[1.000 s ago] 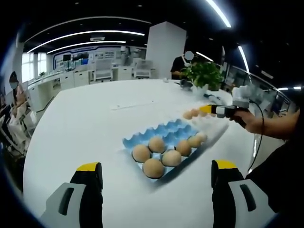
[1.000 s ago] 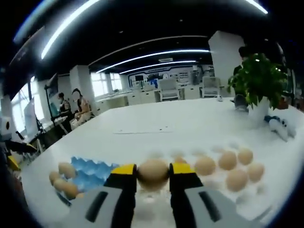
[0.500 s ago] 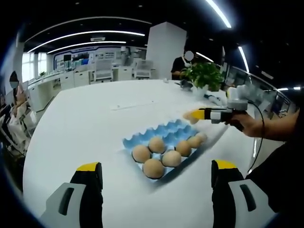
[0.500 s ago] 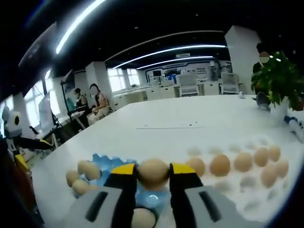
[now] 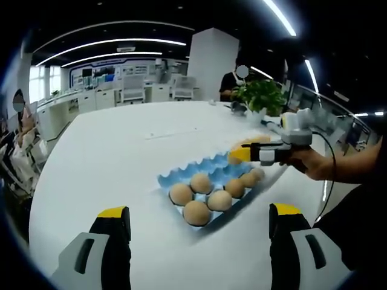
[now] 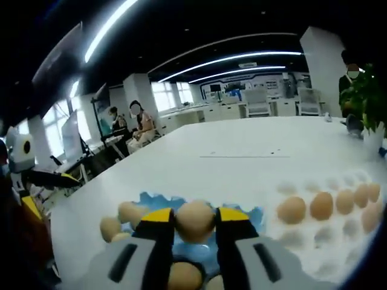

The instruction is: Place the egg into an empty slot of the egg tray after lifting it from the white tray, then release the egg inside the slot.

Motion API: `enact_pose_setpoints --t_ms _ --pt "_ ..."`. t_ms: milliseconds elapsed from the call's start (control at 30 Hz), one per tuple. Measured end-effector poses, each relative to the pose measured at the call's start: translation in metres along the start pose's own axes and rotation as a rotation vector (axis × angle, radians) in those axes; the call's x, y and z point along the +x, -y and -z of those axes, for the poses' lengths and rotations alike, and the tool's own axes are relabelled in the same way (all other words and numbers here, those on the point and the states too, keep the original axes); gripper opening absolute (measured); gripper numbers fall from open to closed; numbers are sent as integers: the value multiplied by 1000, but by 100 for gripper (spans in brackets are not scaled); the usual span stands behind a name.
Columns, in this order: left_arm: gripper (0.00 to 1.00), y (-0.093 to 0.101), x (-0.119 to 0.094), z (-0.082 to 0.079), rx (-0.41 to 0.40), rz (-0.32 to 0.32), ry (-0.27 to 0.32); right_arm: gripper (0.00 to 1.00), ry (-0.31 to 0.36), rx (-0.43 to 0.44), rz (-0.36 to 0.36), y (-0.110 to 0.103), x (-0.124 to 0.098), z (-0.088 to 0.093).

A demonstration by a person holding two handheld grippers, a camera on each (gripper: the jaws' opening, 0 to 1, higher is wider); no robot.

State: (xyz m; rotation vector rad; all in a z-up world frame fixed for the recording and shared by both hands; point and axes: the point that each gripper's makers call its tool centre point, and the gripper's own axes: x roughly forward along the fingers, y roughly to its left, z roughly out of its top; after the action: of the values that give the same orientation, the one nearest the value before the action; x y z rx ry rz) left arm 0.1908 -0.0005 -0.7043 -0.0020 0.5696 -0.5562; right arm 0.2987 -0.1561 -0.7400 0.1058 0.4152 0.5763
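Right gripper view: jaws clamp egg (image 6: 195, 220) above egg tray (image 6: 158, 202).

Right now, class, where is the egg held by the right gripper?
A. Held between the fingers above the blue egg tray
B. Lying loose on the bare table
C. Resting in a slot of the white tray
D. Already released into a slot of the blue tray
A: in the right gripper view the egg sits clamped between the right gripper fingers, over the blue egg tray, with the white tray off to the side.
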Motion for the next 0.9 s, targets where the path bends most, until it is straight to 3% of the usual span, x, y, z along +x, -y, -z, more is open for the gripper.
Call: enact_pose_setpoints --t_ms 433,900 --pt "96 1 -1 1 -1 1 0 27 -43 -67 -69 -27 20 8" --pt "96 0 0 2 -6 -2 2 27 -93 -91 -82 -30 27 20"
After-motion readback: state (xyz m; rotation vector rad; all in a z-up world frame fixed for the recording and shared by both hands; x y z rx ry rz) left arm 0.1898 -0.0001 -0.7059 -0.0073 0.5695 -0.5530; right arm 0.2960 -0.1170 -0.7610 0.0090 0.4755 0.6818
